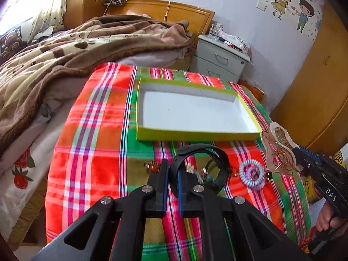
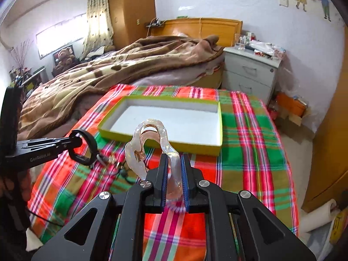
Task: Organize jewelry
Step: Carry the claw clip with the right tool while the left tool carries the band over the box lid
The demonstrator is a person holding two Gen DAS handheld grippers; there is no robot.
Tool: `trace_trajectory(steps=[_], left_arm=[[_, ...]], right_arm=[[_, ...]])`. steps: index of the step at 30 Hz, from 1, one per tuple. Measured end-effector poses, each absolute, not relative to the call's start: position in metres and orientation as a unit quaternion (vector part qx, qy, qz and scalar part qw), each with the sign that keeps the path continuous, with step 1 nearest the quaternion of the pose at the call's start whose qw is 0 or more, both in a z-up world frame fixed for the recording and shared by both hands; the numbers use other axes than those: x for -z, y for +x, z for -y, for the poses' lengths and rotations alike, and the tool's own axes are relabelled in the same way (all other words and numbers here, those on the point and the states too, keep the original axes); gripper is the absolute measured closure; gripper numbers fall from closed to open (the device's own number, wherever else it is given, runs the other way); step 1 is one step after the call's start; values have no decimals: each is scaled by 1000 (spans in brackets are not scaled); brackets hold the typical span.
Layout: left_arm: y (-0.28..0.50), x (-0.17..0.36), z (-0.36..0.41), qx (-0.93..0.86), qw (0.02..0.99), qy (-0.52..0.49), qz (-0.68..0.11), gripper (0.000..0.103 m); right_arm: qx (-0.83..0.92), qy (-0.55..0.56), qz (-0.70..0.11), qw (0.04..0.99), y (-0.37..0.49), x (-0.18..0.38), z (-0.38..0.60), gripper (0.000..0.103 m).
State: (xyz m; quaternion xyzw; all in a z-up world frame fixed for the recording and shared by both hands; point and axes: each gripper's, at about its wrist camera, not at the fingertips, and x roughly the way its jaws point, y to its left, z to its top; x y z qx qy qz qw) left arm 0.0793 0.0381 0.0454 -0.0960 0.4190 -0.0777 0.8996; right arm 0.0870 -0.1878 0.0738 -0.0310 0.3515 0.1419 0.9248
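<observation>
Left gripper (image 1: 173, 169) pinches a black band (image 1: 208, 158); right gripper (image 2: 174, 165) clamps a clear hair claw (image 2: 152, 139).

My left tongs (image 1: 173, 175) are matte black, each finger faced with a ribbed blue pad (image 1: 179, 187). Round silver screw heads (image 1: 147, 188) sit at the linkage pivots, and the angled arms carry triangular cut-outs. My right tongs (image 2: 174, 167) are built the same: black fingers, blue pads (image 2: 185, 178), silver screws (image 2: 204, 183). Seen from the side, the right body bears white "DAS" lettering, the left one pale "GenRobot" lettering. Bare fingers (image 1: 326, 219) wrap the right handle.
</observation>
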Motion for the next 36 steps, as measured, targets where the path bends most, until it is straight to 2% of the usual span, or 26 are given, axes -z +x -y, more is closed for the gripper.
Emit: trace_trajectory(steps=[18, 36], left_arm=[[162, -59, -30, 72, 905, -92, -410, 95], [255, -14, -26, 62, 878, -90, -466, 95]], right_arm=[[-103, -15, -336, 936, 163, -74, 180, 91], [-76, -1, -406, 911, 252, -25, 186, 91]])
